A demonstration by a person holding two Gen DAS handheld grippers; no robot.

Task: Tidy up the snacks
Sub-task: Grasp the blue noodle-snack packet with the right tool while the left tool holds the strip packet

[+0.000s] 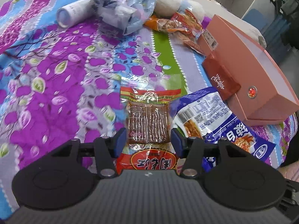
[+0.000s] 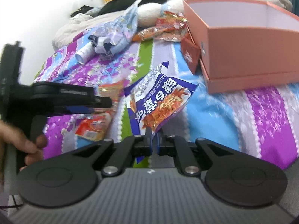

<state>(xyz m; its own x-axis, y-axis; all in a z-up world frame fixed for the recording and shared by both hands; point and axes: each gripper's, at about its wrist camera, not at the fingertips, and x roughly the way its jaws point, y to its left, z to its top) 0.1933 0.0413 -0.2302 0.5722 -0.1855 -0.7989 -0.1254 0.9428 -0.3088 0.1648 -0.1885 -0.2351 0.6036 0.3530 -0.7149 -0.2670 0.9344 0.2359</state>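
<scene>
1. Beside the pink box (image 1: 257, 78), on the flowery blanket (image 1: 56, 78): left gripper (image 1: 147, 140) clamped on a red-and-clear snack packet (image 1: 147, 119), pads pressing both its edges.
2. Just off the box's near corner: right gripper (image 2: 154, 143) pinched tight on the corner of a blue noodle packet (image 2: 158, 100), lifted off the blanket.
3. Behind the box's far side: pile of orange snack packs (image 1: 177, 26), untouched.
4. Well left of the box: crumpled plastic bag (image 1: 127, 5) and white bottle (image 1: 74, 13).
</scene>
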